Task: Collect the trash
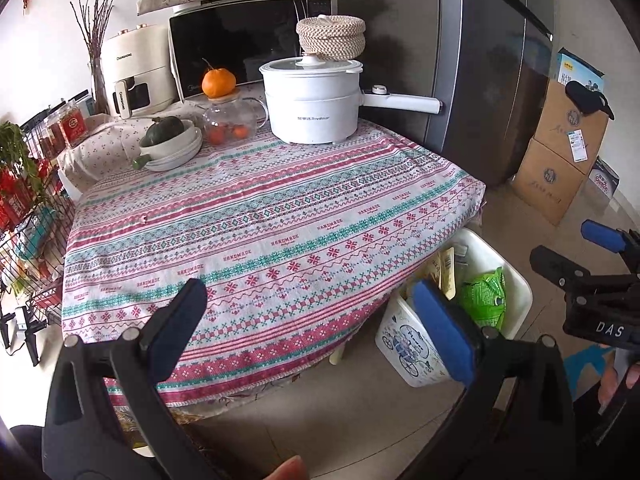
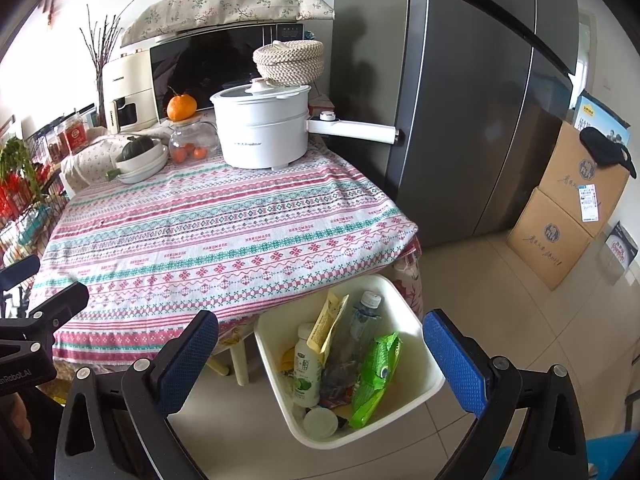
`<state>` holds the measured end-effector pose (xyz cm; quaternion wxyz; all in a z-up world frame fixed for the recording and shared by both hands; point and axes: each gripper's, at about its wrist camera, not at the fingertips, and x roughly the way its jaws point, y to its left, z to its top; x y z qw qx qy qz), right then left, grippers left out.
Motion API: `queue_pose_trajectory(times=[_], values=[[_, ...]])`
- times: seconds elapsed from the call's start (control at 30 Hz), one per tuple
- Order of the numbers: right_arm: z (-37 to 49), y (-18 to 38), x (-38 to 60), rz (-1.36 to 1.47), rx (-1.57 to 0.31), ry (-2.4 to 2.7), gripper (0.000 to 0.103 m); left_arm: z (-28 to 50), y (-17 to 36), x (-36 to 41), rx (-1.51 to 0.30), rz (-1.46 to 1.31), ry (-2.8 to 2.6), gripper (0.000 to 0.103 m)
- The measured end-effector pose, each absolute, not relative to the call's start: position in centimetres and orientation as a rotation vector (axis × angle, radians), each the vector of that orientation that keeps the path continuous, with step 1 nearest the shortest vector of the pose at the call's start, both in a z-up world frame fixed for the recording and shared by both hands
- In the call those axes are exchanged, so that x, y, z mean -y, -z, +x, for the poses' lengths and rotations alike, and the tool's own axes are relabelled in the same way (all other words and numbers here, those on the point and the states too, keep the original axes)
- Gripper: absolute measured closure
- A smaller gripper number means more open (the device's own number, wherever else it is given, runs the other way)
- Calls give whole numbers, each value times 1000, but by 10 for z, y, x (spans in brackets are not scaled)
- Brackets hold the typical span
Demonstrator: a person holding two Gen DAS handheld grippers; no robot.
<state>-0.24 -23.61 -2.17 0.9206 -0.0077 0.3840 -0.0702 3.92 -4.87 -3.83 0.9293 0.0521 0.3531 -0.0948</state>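
A white trash bin (image 2: 416,344) stands on the floor at the table's front right corner. It holds a green snack bag (image 2: 374,376), a clear plastic bottle (image 2: 362,320), a white drink bottle (image 2: 307,368), a yellow wrapper (image 2: 326,326) and a round lid (image 2: 320,423). The bin also shows in the left wrist view (image 1: 516,276). My right gripper (image 2: 320,356) is open and empty, above the bin. My left gripper (image 1: 308,320) is open and empty over the table's front edge. The right gripper shows at the right of the left wrist view (image 1: 580,252).
The table has a patterned cloth (image 1: 260,216). At its back stand a white electric pot (image 1: 312,100), a glass jar with an orange (image 1: 224,112), a bowl with a squash (image 1: 172,140), a microwave (image 1: 240,40). A fridge (image 2: 480,100) and cardboard boxes (image 2: 560,220) stand right. A wire rack (image 1: 28,208) stands left.
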Motion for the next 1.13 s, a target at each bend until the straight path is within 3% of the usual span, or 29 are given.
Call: queue_pose_trajectory(times=[1.13], values=[[-1, 26, 235, -18, -796, 138, 0, 44, 38, 44, -786, 58, 214, 1]])
